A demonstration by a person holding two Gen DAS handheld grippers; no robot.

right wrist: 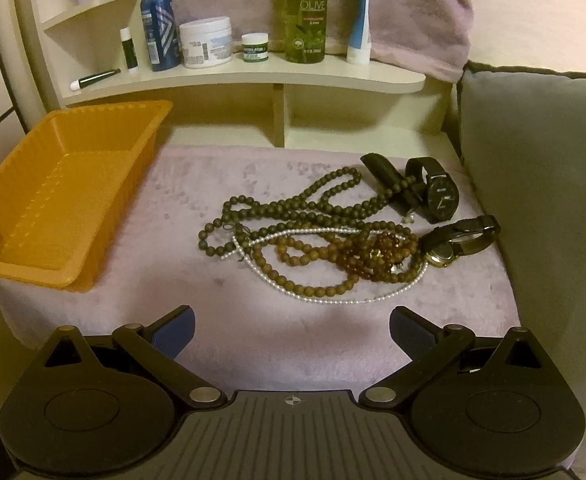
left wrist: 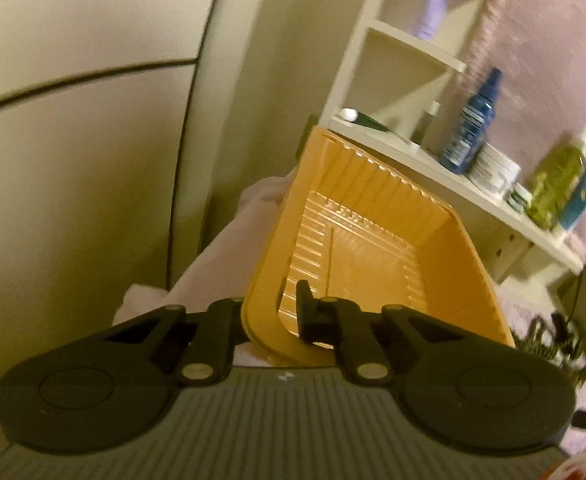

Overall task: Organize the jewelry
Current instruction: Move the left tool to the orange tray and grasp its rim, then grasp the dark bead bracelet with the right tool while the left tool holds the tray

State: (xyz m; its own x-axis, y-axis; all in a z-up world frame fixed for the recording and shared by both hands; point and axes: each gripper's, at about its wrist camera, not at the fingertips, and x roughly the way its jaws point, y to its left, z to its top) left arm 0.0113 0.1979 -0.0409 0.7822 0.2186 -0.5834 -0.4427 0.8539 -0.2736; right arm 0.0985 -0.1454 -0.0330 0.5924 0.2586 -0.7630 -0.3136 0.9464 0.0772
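While the left hand-held gripper [left wrist: 275, 320] is clenched on the near rim of the orange tray [right wrist: 69, 196] at the frame's left, the right hand-held gripper [right wrist: 291, 330] hangs released below the bead necklaces [right wrist: 293, 232] and watches [right wrist: 439, 192] at centre right. Steadying looks done; next, probably, pick one strand cleanly.

A home bedroom or dressing corner: toiletry bottles [right wrist: 157, 20] on a shelf [right wrist: 253, 72] at twelve o'clock, cushion [right wrist: 533, 180] at three.

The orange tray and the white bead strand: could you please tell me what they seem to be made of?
Orange tray: likely thin moulded plastic, glossy, with ribbed walls and a flat rim. White bead strand: tiny pale shiny beads, pearl-like; real or imitation cannot be told.
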